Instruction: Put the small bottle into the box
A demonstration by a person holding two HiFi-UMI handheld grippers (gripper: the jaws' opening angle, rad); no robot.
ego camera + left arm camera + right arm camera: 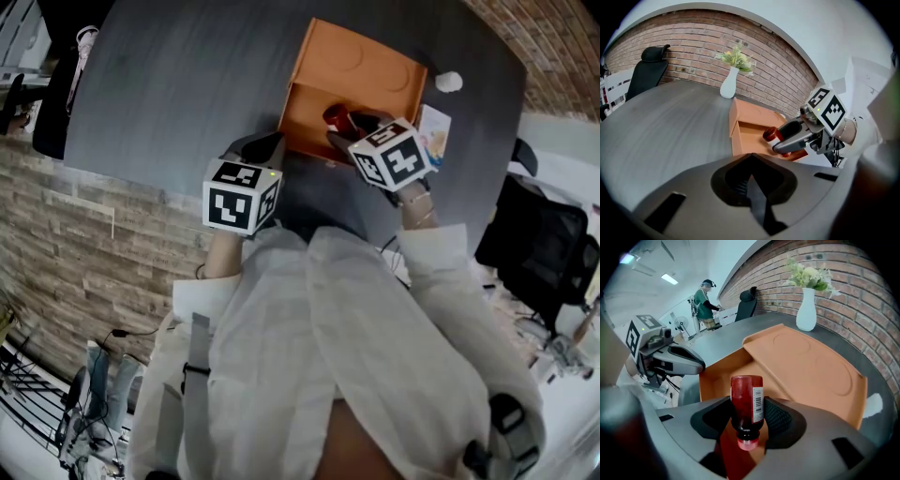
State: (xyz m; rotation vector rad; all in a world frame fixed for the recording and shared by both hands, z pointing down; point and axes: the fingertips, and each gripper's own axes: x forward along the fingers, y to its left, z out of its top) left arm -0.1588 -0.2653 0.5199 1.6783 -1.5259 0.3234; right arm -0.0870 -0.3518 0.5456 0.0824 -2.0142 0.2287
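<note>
We are gripping the small bottle (746,401) between the jaws of the right tool (747,417), with its red cap pointing back toward us and its base pointing out over the open orange box (813,369). The bottle is showing dark red contents and a white label with a barcode. It is hanging over the box's hollow, close to the near wall, and we cannot tell whether it is touching the cardboard. The lid is folding back on the far side. The left tool (751,182) is hovering near the box's near left corner, its jaws pressing together with nothing between them. The box is sitting on the dark grey desk (187,84), and a white vase (728,85) of flowers is standing just beyond it.
</note>
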